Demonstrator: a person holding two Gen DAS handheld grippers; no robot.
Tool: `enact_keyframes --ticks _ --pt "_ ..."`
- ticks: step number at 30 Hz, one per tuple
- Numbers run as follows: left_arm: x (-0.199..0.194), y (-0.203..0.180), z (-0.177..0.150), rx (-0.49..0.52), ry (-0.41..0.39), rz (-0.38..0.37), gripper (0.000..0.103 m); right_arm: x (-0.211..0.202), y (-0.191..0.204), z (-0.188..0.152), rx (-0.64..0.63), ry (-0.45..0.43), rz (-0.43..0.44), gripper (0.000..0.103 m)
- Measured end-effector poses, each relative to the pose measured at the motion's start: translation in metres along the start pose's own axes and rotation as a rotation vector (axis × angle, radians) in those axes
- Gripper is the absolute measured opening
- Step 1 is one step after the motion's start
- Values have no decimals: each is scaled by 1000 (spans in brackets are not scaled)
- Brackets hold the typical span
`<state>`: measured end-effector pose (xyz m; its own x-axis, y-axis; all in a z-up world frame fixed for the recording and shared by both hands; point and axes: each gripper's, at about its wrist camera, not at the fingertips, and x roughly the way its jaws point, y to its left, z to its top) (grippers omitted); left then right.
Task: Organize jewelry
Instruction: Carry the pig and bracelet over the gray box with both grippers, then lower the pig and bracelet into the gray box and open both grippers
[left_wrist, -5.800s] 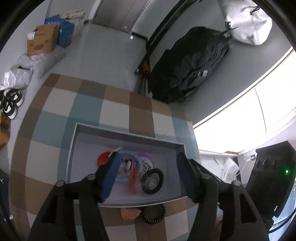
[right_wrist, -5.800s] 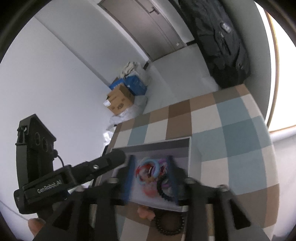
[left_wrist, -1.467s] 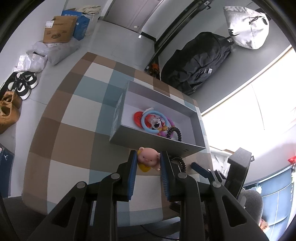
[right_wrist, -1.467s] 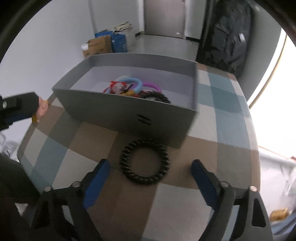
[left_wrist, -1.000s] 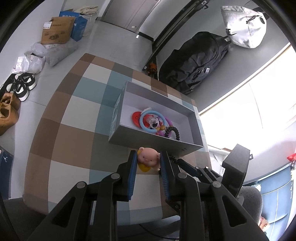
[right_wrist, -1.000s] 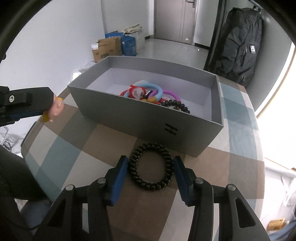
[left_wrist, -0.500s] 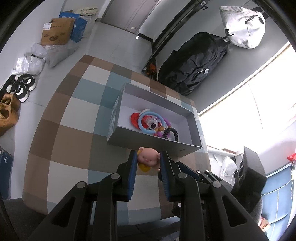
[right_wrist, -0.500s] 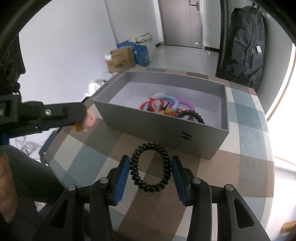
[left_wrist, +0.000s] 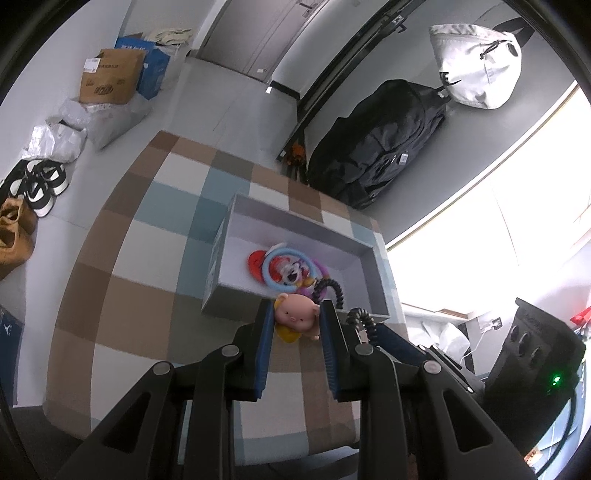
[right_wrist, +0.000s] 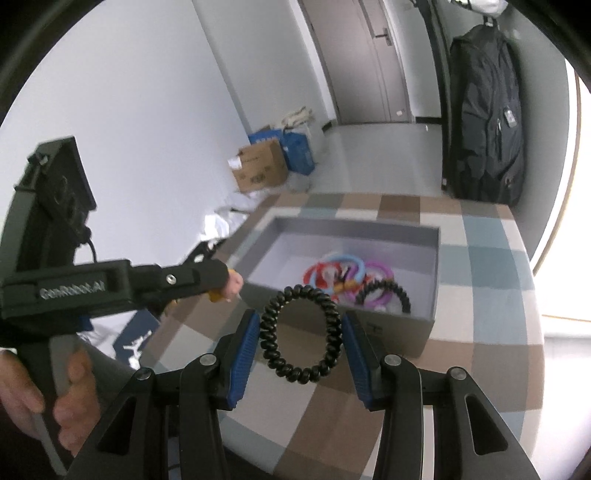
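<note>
**Both grippers loaded, the box next**

We start at the left. Our left gripper (left_wrist: 297, 321) is clamped on the pink pig charm (left_wrist: 296, 316), its blue pads pressing both flanks of the little figure, which hangs clear of the checked tablecloth (left_wrist: 122, 280) just short of the near wall of the grey box (left_wrist: 236, 301). From the pig, the box opening lies at about twelve o'clock.

Moving right, our right gripper (right_wrist: 300, 332) is closed on the black spiral hair tie (right_wrist: 300, 334), the ring standing upright between the pads and touching both. From the tie, the box interior sits at about one o'clock, where coloured rings (right_wrist: 345, 275) and a second black coil (right_wrist: 384, 293) already lie in a heap.

We judge the step in hand to be the carry: both pieces are lifted and neither is yet over the rim. The next move calls for bringing each gripper forward past the near wall before letting go, one at a time so the two do not crowd each other, and releasing low so the springy tie does not bounce out.

As for writing, the left gripper's body in the right wrist view reads "GenRobot.AI" (right_wrist: 72, 290). The cardboard carton (left_wrist: 110, 75) carries print we cannot make out, and a dark mark on the box front is too blurred to read.
</note>
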<state>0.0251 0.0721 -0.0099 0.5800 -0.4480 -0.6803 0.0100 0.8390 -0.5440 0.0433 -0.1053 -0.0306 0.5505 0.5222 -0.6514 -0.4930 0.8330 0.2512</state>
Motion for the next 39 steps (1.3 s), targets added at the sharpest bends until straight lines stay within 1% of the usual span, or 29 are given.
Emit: enact_keyframes --ticks 5,8,12,17,25,31,39 --pt "1 -6 9 9 -23 -9 20 -4 0 12 -36 -23 -22 45" --pt "6 -10 20 19 -41 5 20 -2 -6 19 -16 -25 -17 45" --pt "15 -13 30 24 -46 11 20 -2 -16 29 21 -40 -11 45" --pt "28 -15 36 20 -23 8 20 3 -30 40 67 -47 -6 45" --pt "51 -21 48 16 20 8 20 16 -56 50 160 -22 -13 45" --pt "65 -23 49 13 54 13 20 27 -71 54 218 -5 -10 45" --pt "74 -23 49 3 84 15 20 35 -74 54 228 14 -5 45"
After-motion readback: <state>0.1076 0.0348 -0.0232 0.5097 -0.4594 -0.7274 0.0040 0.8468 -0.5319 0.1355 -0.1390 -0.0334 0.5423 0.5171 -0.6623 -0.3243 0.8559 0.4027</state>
